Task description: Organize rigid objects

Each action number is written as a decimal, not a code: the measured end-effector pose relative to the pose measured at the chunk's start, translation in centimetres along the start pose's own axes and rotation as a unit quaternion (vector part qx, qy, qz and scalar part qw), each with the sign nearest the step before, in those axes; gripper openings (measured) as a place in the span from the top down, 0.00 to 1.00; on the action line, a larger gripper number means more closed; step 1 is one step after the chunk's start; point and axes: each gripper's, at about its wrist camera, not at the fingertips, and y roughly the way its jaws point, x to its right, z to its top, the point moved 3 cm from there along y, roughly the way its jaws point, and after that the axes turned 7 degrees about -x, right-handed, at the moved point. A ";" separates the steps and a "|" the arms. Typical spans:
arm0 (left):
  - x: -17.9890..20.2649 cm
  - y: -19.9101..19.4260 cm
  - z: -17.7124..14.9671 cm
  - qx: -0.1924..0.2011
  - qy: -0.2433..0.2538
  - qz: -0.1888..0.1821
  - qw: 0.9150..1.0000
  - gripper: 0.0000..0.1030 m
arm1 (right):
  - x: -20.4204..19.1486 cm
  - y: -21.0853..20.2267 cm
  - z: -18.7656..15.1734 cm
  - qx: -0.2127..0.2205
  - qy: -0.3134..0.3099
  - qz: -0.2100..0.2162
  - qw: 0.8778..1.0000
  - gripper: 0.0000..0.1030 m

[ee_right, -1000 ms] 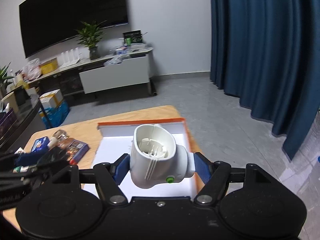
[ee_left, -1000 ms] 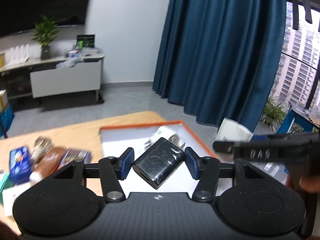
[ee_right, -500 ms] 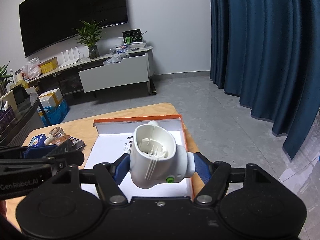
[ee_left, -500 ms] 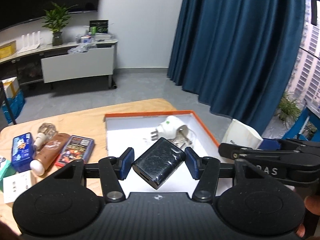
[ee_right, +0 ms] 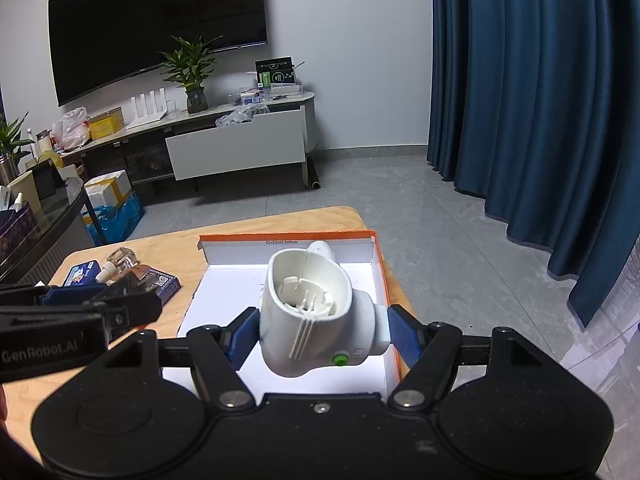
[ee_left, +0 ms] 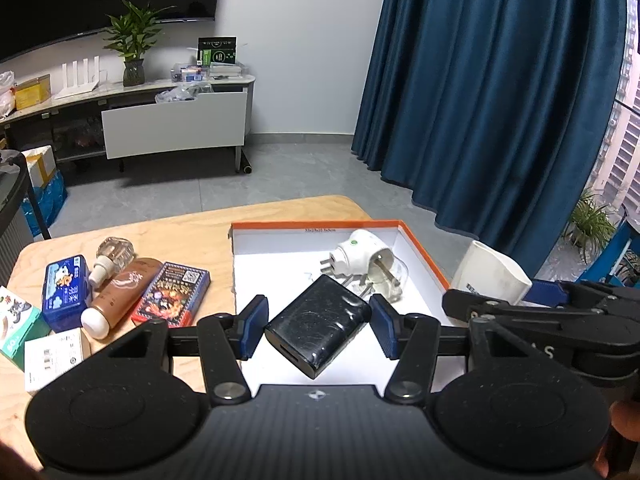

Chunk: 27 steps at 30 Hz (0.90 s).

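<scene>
My left gripper is shut on a scuffed black charger block, held at a slant above the near part of an orange-rimmed white box. Inside that box lies a white plug-in device with a green dot and a clear vial. My right gripper is shut on a white plug-in holder with a green button, above the box's right side. In the left wrist view the right gripper and its white holder hang just past the box's right rim.
On the wooden table left of the box lie a blue tin, a small glass bottle, a brown tube, a colourful card box, a white carton and a green packet. The table's far edge drops to a grey floor.
The left wrist view has swung so the table and box show more fully and sharply. The left gripper has come into the right wrist view at the left. Both grips are unchanged.
</scene>
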 end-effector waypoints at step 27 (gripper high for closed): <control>-0.4 -2.2 -3.7 -0.022 -0.020 0.014 0.999 0.46 | -0.7 -2.8 -3.2 -0.016 -0.007 0.004 1.000 0.19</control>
